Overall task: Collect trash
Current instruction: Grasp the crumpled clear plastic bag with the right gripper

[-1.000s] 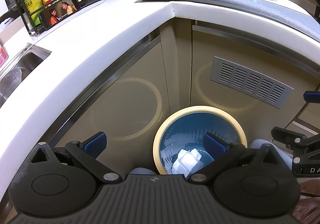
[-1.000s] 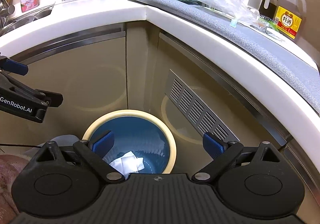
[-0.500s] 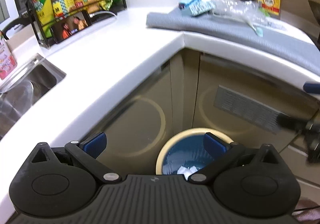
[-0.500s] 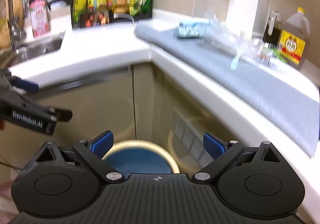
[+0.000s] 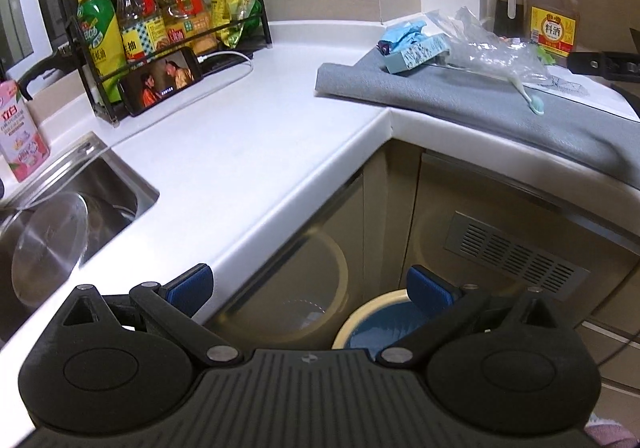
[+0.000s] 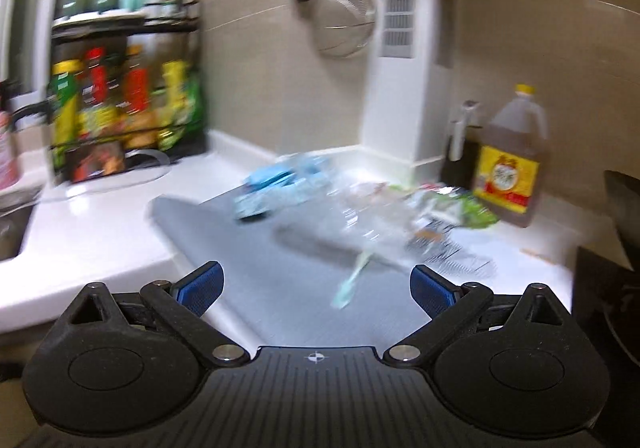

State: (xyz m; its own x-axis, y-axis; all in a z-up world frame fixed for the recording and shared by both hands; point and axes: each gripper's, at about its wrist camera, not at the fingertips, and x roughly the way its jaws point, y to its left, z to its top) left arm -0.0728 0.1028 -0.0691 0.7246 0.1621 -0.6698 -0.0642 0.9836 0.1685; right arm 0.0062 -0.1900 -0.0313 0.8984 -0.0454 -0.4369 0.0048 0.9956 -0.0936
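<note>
Both your grippers, left gripper [image 5: 310, 284] and right gripper [image 6: 316, 286], are spread wide and carry nothing.
Ahead on the grey mat [image 5: 460, 104] lies the trash: a crumpled clear plastic bag [image 5: 492, 52], a pale blue box [image 5: 416, 54]; the blue-lined bin [image 5: 384, 324] stands below.

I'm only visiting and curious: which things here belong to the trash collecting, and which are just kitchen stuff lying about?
For the job:
crumpled clear plastic bag
blue wrapper
light blue box
trash bin

Just lying about:
oil bottles on the rack
phone
cooking wine jug
grey mat
sink
</note>
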